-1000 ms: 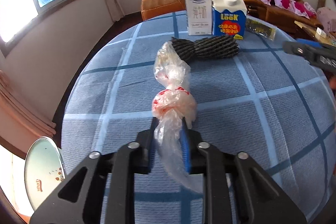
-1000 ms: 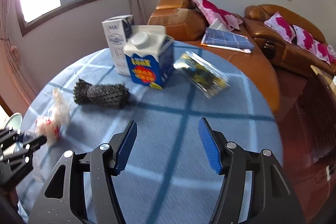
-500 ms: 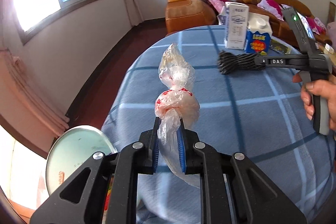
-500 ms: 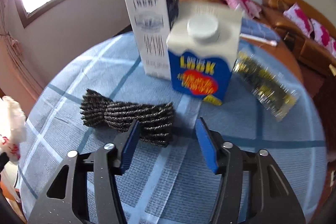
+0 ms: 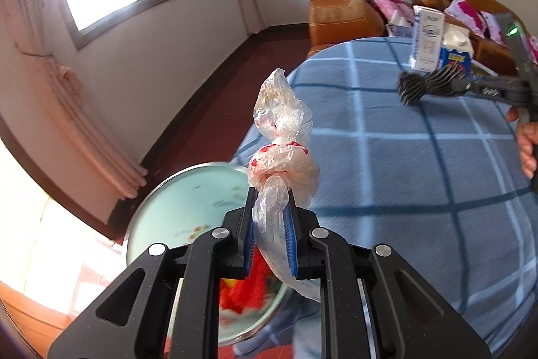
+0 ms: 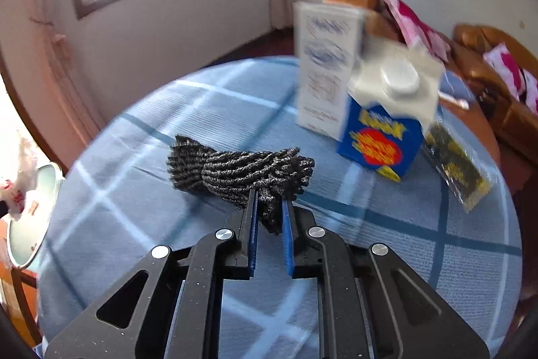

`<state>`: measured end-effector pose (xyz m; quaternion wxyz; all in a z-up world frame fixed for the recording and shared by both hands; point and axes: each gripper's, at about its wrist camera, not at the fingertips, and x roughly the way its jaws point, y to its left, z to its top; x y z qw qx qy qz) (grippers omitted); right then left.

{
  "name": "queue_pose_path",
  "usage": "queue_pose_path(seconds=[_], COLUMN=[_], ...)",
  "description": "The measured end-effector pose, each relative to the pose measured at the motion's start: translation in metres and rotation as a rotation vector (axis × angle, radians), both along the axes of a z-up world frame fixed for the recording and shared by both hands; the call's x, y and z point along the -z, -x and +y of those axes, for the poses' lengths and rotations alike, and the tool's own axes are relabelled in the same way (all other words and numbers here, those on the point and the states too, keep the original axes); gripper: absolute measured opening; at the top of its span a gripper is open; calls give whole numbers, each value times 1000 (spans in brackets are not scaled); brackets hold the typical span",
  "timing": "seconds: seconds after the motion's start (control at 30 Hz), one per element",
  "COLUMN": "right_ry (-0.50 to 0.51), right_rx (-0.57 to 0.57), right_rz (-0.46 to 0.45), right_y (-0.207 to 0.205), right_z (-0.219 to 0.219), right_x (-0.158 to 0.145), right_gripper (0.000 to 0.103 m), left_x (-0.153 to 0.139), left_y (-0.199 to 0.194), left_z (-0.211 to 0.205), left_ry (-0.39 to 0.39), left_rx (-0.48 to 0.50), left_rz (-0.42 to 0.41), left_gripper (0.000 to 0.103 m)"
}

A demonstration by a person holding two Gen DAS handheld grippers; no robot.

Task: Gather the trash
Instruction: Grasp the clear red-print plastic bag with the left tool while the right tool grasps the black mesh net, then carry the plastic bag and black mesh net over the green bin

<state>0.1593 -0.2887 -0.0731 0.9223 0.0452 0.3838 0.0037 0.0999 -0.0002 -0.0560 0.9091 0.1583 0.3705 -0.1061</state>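
My left gripper (image 5: 270, 194) is shut on a crumpled clear plastic bag with red print (image 5: 282, 137), held up past the table's left edge over a round pale-green bin (image 5: 188, 190) with red and mixed rubbish inside. My right gripper (image 6: 269, 194) is closing its jaws on a black knotted rope bundle (image 6: 235, 170) lying on the blue checked tablecloth (image 6: 370, 241); the blue pads pinch the bundle's near strands. In the left wrist view the rope bundle (image 5: 427, 86) shows at the far right, with a hand behind it.
A tall white carton (image 6: 328, 69) and a blue carton with a white cap (image 6: 383, 137) stand behind the rope. A clear snack wrapper (image 6: 457, 170) lies to their right. Orange sofas with pink cushions line the far wall. The bin (image 6: 30, 224) sits left of the table.
My left gripper carried the bag leftward off the table to above the bin. My right gripper moved in on the rope bundle and its jaws came together on it.
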Motion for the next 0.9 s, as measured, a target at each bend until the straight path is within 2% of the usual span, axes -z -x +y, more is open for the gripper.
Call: queue_pose_path(seconds=[0.23,0.4,0.63,0.9], right_ry=[5,6,29,58], right_rx=[-125,-196,-255,-290], right_rz=[-96,-130,-147,-162], right_y=[11,10,13,19], right_z=[54,90,127,147], right_x=[-34,-47,-53,-53], right_gripper=[13,13,13,13], left_x=[1,-4,-15,-17], left_y=[8,16,26,34], left_z=[45,66,81,94], left_ry=[-33,-42,-57,-60], left_rx=[-90,-135,-167,-179], left_rz=[0,-20,-59,-68], left_gripper=[15,15,15,15])
